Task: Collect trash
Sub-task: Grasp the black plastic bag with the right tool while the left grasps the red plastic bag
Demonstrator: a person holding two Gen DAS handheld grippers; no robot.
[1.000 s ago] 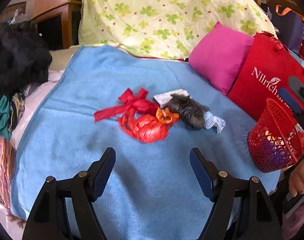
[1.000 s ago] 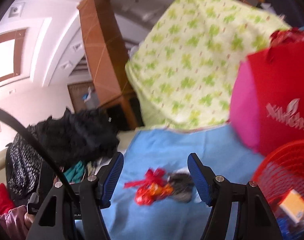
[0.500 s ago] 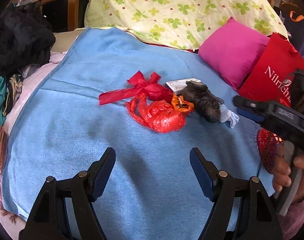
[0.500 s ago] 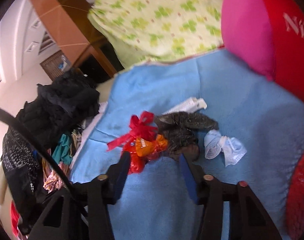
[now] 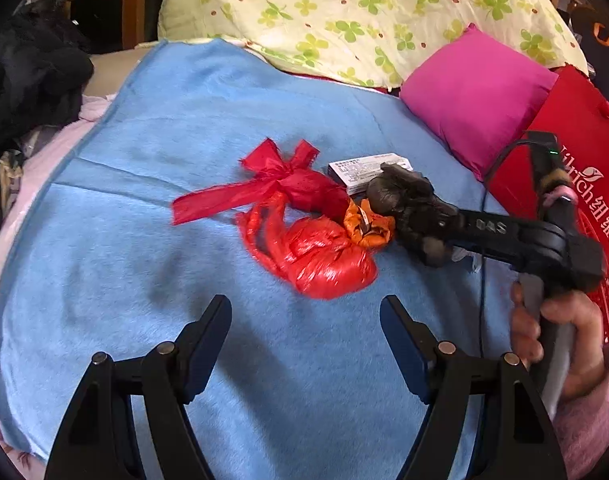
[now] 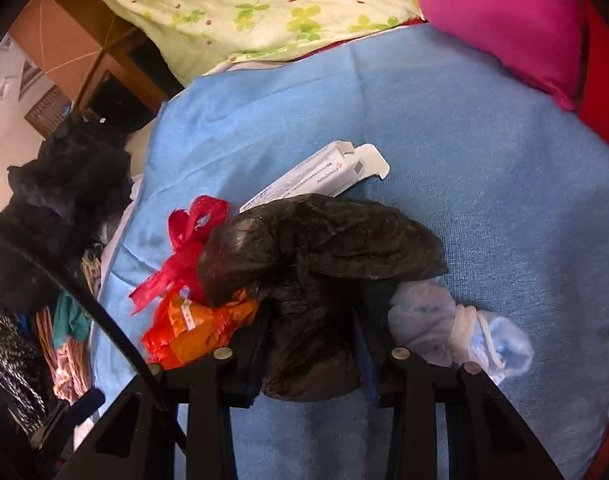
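Observation:
A heap of trash lies on the blue blanket (image 5: 136,208): a crumpled red plastic bag (image 5: 320,260), a red ribbon bow (image 5: 280,180), an orange wrapper (image 5: 370,226), a white carton (image 5: 356,170), a black plastic bag (image 6: 324,240) and a pale knotted bag (image 6: 456,324). My right gripper (image 6: 310,328) reaches in from the right, also seen as the right gripper (image 5: 428,236). Its jaws are closing, and the pads press on the black bag's near end. My left gripper (image 5: 304,312) hangs open just short of the red bag, with nothing between its fingers.
A red mesh basket (image 5: 604,308) and a red paper bag (image 5: 576,152) stand at the right edge behind a hand. A pink cushion (image 5: 476,92) and a clover-print pillow (image 5: 344,4) line the back. Dark clothes (image 5: 28,76) are piled on the left.
My right gripper swung down from the basket side to the heap, and its jaws narrowed around the black bag. My left gripper drifted a little closer to the red bag, still open.

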